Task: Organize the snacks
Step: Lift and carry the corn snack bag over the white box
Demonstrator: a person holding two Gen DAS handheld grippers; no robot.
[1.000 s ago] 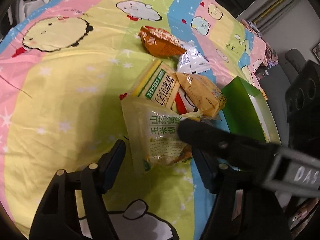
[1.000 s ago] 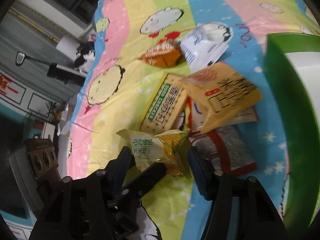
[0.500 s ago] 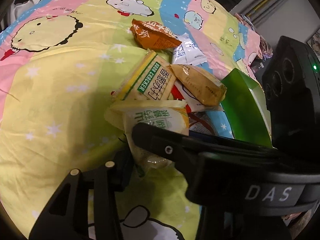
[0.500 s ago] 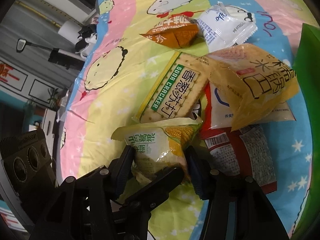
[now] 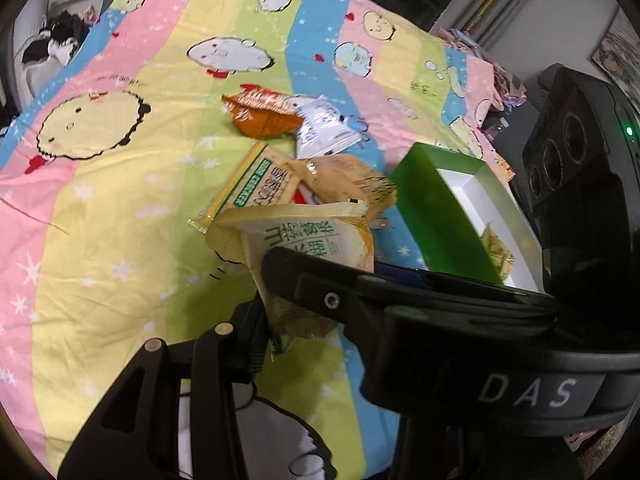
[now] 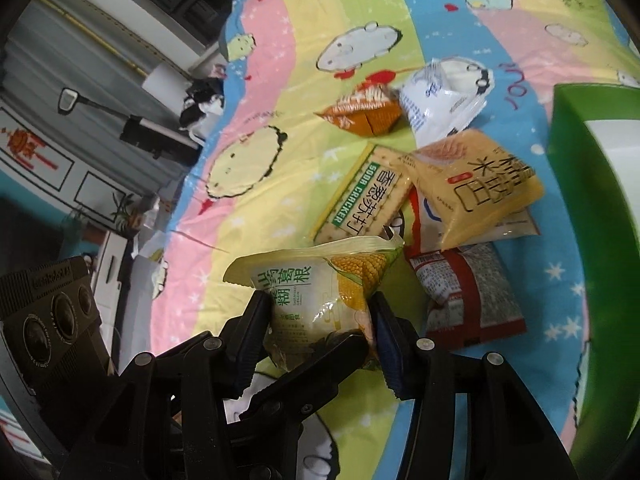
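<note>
Right wrist view: both the right gripper (image 6: 320, 320) and left gripper (image 5: 272, 300) pinch the corn packet (image 6: 320, 292) with fingers nearly closed, near the green box (image 6: 580, 208).

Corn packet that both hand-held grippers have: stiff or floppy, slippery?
Probably floppy: the corn packet creases between the right hand-held gripper pads. Likely slippery, given its glossy film. Seems light: its top seal stands up unsupported.

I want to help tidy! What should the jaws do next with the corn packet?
Probably carry the corn packet across to the green box. Both grippers, right and left, have just closed on it, and the box sits open beside the pile.
</note>
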